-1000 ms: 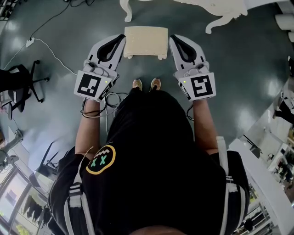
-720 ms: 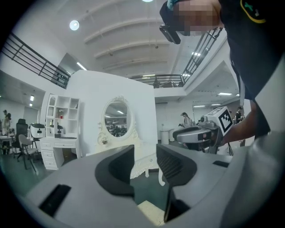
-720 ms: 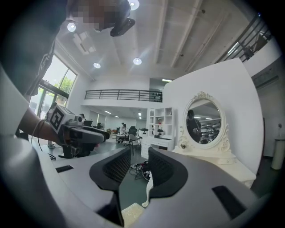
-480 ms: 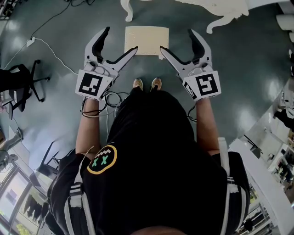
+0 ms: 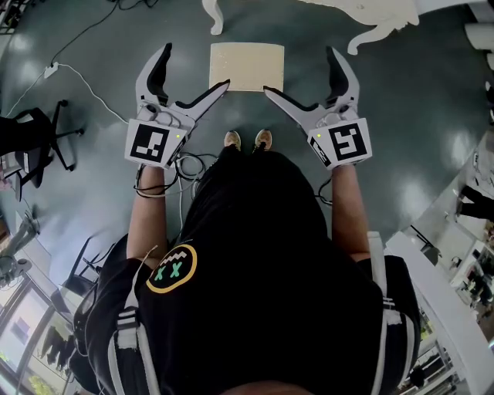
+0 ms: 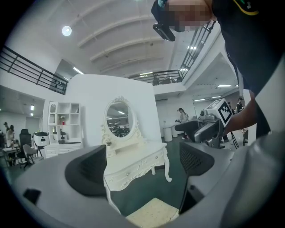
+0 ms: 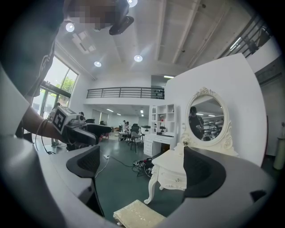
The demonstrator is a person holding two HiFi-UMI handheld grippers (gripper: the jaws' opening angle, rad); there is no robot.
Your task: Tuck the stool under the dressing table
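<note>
Left gripper (image 5: pixel 196 65) hovering left of stool (image 5: pixel 247 65), jaws gaping wide; right gripper (image 5: pixel 299 70) hovering right of stool, jaws gaping likewise; dressing table (image 5: pixel 363 14) standing beyond stool.

In the head view the far edge cuts off the dressing table (image 5: pixel 369 14), leaving only two legs and some rim, the stool (image 5: pixel 247 66) hides its legs under its seat, and the person's body (image 5: pixel 255 254) covers all but the shoe tips (image 5: pixel 231 140).
</note>
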